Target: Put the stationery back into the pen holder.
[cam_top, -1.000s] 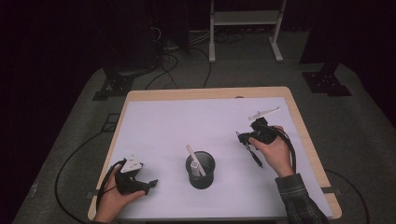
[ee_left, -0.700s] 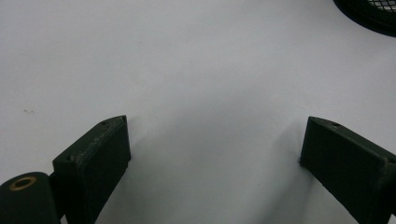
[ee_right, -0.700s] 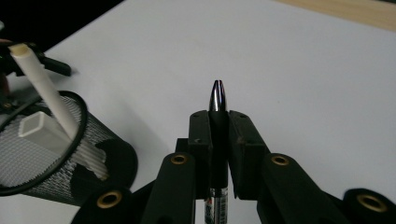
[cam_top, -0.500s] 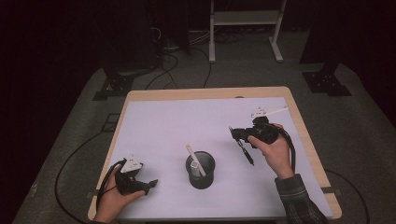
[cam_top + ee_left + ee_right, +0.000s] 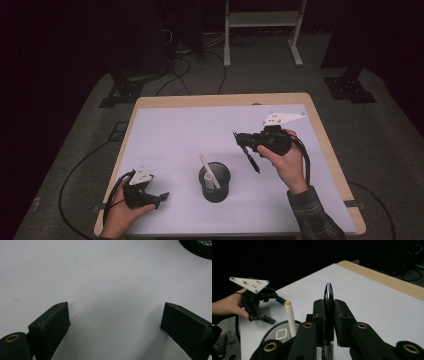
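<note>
A black pen [image 5: 251, 161] with a silver tip [image 5: 328, 292] is clamped between the jaws of my right gripper [image 5: 241, 140], which is shut on it. The gripper hangs above the white sheet, right of a black mesh cup [image 5: 215, 182]. In the high view the pen slants down toward the front. A white marker [image 5: 207, 167] stands tilted in the cup [image 5: 279, 333]. My left gripper [image 5: 161, 198] rests at the front left of the table, open with nothing between its jaws [image 5: 116, 306]. The cup's rim [image 5: 197, 247] is at the top right of the left gripper view.
A white sheet [image 5: 190, 135] covers most of the wooden table [image 5: 220, 99]. Cables [image 5: 75, 170] trail on the grey floor to the left. A metal stand [image 5: 262, 30] is beyond the far edge.
My right gripper has risen and moved left toward the cup, with the pen in it. The left gripper has stayed where it was.
</note>
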Demonstrator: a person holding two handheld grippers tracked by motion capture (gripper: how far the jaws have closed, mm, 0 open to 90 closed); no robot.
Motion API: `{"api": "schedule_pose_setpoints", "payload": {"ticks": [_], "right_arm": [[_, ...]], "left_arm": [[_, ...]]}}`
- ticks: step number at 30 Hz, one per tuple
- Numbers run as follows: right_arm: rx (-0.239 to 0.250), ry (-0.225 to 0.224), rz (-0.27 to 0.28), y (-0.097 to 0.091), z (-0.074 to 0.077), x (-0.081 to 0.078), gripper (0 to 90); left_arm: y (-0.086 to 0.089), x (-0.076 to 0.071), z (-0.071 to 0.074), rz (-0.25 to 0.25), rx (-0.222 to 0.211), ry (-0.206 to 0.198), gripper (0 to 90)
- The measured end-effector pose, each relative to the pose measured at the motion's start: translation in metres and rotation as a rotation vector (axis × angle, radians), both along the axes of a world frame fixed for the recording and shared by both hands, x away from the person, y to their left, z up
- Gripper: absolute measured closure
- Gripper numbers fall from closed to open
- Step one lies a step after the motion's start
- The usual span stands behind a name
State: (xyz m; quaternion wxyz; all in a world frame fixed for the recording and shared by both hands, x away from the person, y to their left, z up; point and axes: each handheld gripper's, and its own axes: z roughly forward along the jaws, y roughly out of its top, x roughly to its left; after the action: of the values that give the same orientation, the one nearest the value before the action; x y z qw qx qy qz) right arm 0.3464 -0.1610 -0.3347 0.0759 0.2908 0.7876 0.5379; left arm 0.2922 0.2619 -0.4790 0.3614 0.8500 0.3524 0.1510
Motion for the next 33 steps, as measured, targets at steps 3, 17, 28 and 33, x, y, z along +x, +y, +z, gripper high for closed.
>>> {"api": "schedule_pose_setpoints", "payload": {"ticks": [3, 17, 28, 33], "right_arm": [[0.014, -0.017, 0.016, 0.005, 0.003, -0.001, 79.3], [0.046, -0.058, 0.101, 0.034, 0.014, -0.005, 79.2], [0.059, -0.083, 0.144, 0.054, 0.021, -0.009, 79.0], [0.061, -0.083, 0.148, 0.059, 0.018, -0.009, 78.9]], "left_arm": [[0.000, 0.000, 0.000, -0.001, 0.002, -0.002, 7.6], [0.000, 0.000, 0.000, -0.003, 0.004, 0.000, 7.6], [0.001, 0.000, 0.000, -0.005, 0.008, 0.001, 7.6], [0.001, 0.000, 0.000, -0.004, 0.007, 0.001, 7.6]]}}
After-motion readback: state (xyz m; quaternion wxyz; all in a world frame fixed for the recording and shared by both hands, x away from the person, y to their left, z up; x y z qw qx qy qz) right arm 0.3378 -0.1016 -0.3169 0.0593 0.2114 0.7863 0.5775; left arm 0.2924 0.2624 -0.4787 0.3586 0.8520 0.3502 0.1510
